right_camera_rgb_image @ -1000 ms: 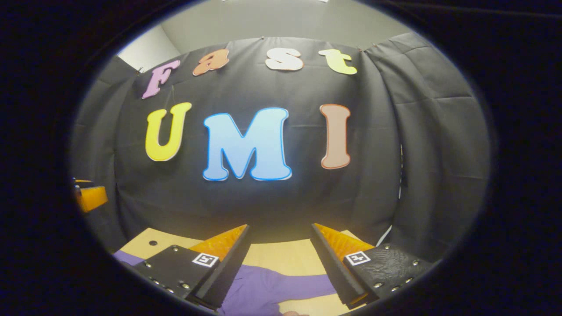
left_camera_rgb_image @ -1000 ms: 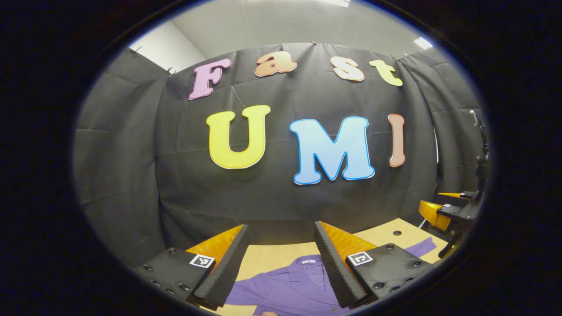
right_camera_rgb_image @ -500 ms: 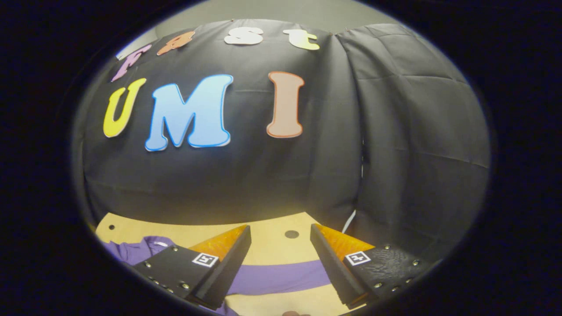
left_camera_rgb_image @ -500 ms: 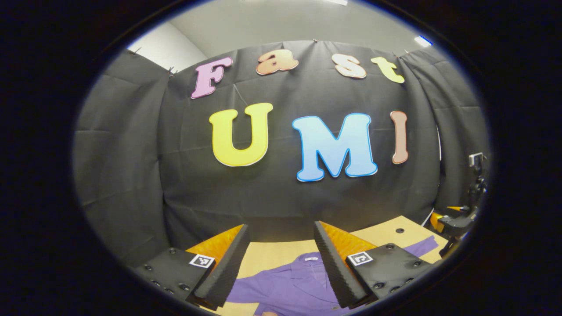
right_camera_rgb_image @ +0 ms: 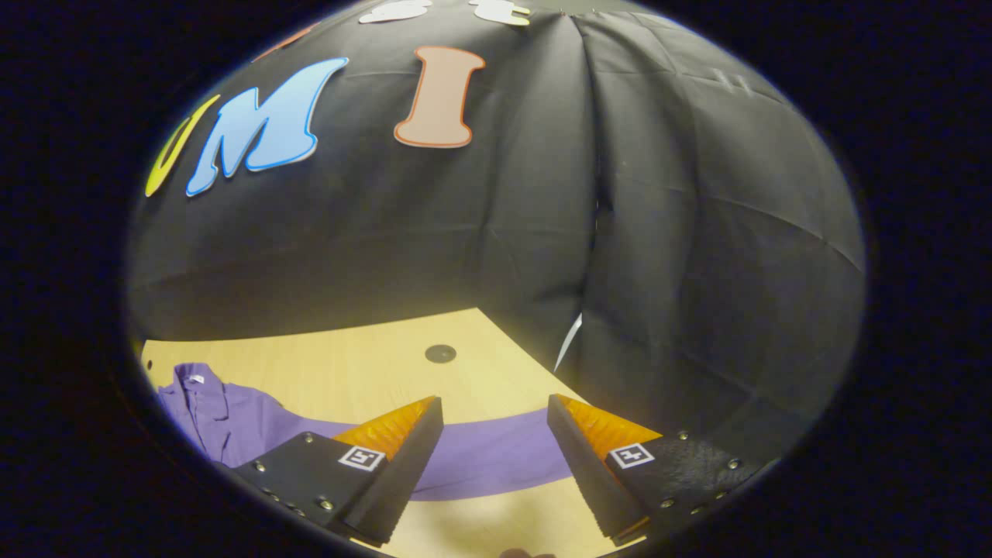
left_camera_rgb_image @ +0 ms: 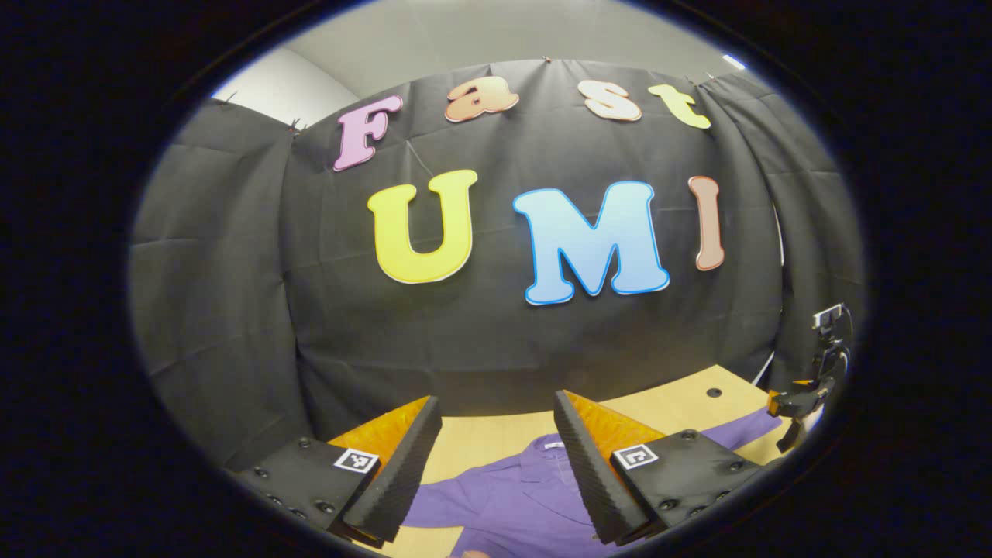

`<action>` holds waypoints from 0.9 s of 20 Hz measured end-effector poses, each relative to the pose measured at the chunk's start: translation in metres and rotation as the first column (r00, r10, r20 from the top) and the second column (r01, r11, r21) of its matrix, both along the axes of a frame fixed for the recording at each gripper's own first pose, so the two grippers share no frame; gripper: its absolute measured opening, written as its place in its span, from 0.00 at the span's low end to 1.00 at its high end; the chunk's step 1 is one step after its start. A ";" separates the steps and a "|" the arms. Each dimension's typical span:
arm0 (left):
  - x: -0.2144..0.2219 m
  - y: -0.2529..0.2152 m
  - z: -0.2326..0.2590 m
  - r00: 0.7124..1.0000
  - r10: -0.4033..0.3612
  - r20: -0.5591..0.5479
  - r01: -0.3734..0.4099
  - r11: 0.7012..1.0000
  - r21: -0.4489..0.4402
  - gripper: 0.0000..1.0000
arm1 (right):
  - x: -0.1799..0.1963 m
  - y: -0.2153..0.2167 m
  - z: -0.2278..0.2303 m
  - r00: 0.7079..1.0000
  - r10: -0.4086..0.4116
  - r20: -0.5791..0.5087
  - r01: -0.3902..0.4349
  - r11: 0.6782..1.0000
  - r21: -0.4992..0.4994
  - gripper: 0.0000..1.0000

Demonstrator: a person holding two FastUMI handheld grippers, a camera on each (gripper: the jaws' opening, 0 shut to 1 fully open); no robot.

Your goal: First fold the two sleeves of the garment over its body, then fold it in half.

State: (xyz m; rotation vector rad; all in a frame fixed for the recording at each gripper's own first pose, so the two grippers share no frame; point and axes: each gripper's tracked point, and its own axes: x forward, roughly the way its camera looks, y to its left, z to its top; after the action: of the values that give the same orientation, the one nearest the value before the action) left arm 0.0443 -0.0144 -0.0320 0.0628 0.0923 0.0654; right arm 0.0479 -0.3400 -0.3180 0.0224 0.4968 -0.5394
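A purple shirt (left_camera_rgb_image: 511,496) lies flat on the light wooden table (left_camera_rgb_image: 480,438), collar toward the back wall. My left gripper (left_camera_rgb_image: 496,411) hangs open above its collar and chest, touching nothing. In the right gripper view the shirt's body (right_camera_rgb_image: 217,415) lies at the left and one long sleeve (right_camera_rgb_image: 480,453) stretches across the table to the right. My right gripper (right_camera_rgb_image: 494,409) is open above that sleeve, with the sleeve showing between its fingers. The right gripper (left_camera_rgb_image: 798,399) also appears small at the far right of the left gripper view, near the sleeve end (left_camera_rgb_image: 744,428).
The black cloth wall closes the table's back and right sides. A dark round hole (right_camera_rgb_image: 440,353) sits in the tabletop behind the sleeve. The table's right edge (right_camera_rgb_image: 542,356) runs close to the sleeve's end.
The right gripper has tipped down and swung right, from facing the wall to hanging over the stretched sleeve. The left gripper has tipped down slightly, bringing more of the shirt into sight.
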 end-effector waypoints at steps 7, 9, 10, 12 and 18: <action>0.022 -0.025 -0.014 0.999 0.009 -0.046 -0.009 1.000 0.014 0.94 | 0.004 -0.031 -0.065 0.991 -0.044 -0.124 0.056 0.994 0.089 0.90; 0.024 -0.034 -0.016 0.998 0.007 -0.056 -0.005 1.000 0.022 0.94 | -0.002 -0.040 -0.083 0.985 -0.058 -0.163 0.074 0.993 0.095 0.90; 0.027 -0.038 -0.019 0.998 0.006 -0.061 -0.004 1.000 0.025 0.94 | -0.002 -0.043 -0.092 0.981 -0.065 -0.181 0.085 0.991 0.106 0.90; 0.030 -0.043 -0.026 0.997 0.006 -0.073 -0.004 1.000 0.029 0.94 | -0.005 -0.049 -0.106 0.973 -0.078 -0.217 0.107 0.986 0.128 0.90; 0.038 -0.059 -0.035 0.995 0.005 -0.099 -0.002 0.999 0.035 0.94 | -0.012 -0.050 -0.133 0.957 -0.059 -0.285 0.117 0.975 0.188 0.90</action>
State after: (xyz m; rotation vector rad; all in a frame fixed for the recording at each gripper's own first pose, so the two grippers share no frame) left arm 0.0828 -0.0736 -0.0671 0.1011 0.1908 0.0677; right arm 0.0362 -0.3901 -0.4514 0.1672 0.8284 -0.5810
